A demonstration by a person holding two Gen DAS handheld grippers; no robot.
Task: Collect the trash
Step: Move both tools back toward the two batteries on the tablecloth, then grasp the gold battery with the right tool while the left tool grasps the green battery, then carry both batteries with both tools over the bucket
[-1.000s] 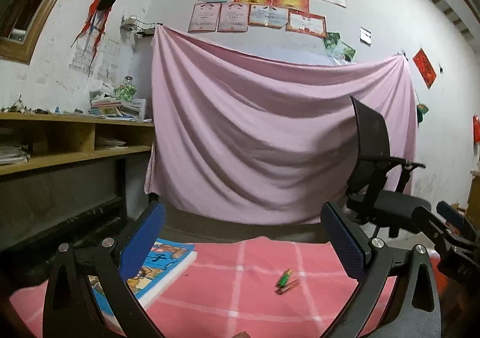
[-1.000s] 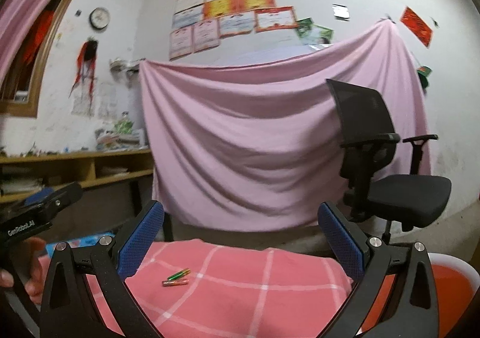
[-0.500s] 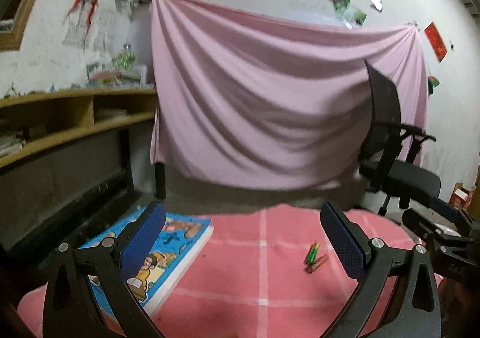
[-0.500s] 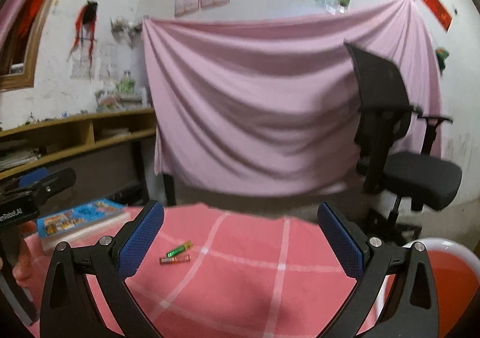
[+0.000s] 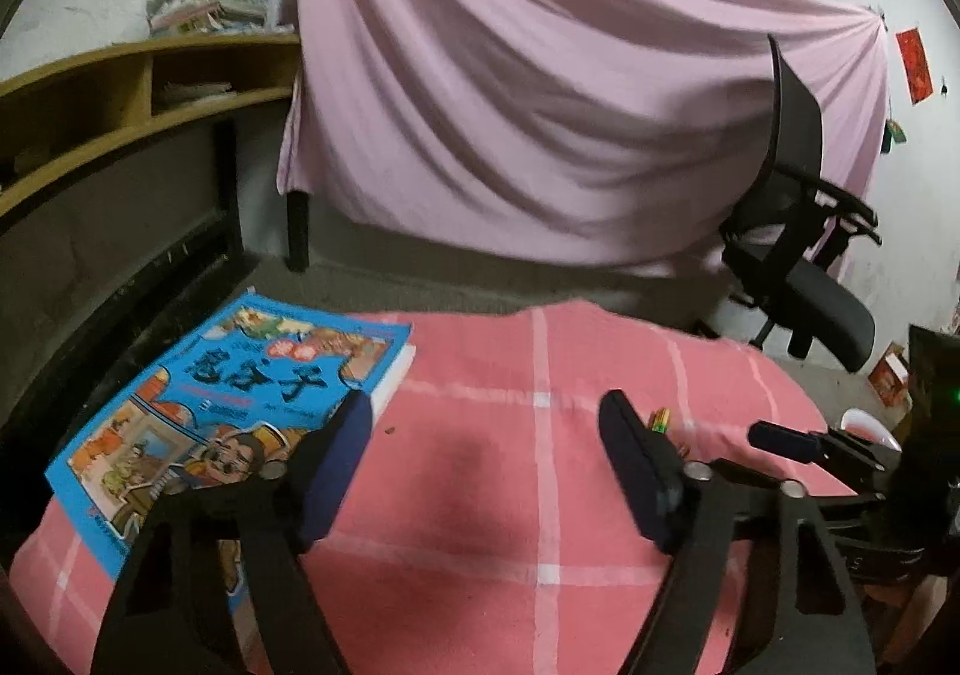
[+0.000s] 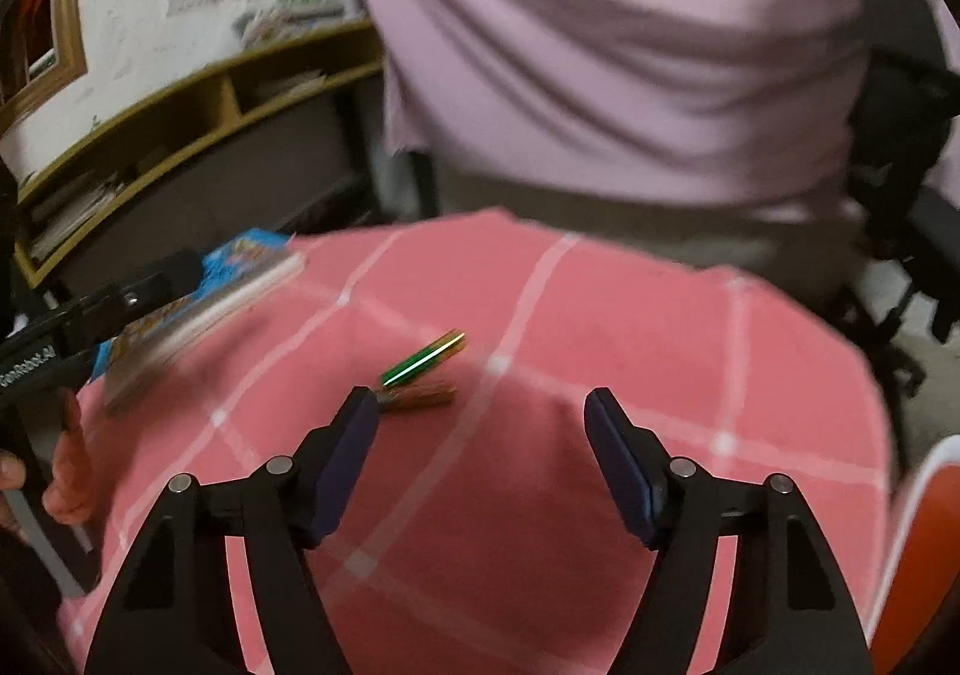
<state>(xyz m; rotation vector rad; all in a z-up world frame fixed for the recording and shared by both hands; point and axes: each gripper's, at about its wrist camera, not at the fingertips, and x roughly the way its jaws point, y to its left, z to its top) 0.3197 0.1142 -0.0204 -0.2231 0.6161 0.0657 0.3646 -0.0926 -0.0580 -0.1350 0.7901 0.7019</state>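
Note:
Two small stick-shaped pieces of trash lie side by side on the pink checked cloth (image 6: 540,495): a green one (image 6: 423,358) and a brown one (image 6: 423,396). My right gripper (image 6: 480,402) hovers just in front of them; its jaws are closing with nothing between them, and the left fingertip is close to the brown piece. My left gripper (image 5: 485,411) hangs over bare cloth (image 5: 480,495), jaws also closing on nothing. In the left wrist view the green piece (image 5: 660,419) peeks out behind the right finger.
A blue picture book (image 5: 240,405) lies on the cloth's left side. A red bin with a white rim (image 6: 924,525) stands at the right edge. A black office chair (image 5: 804,267), a hanging pink sheet (image 5: 540,105) and wooden shelves (image 5: 120,93) stand behind.
Both grippers tipped downward and moved in toward the cloth. Their jaws have narrowed. The two pieces of trash now lie much nearer to the right gripper.

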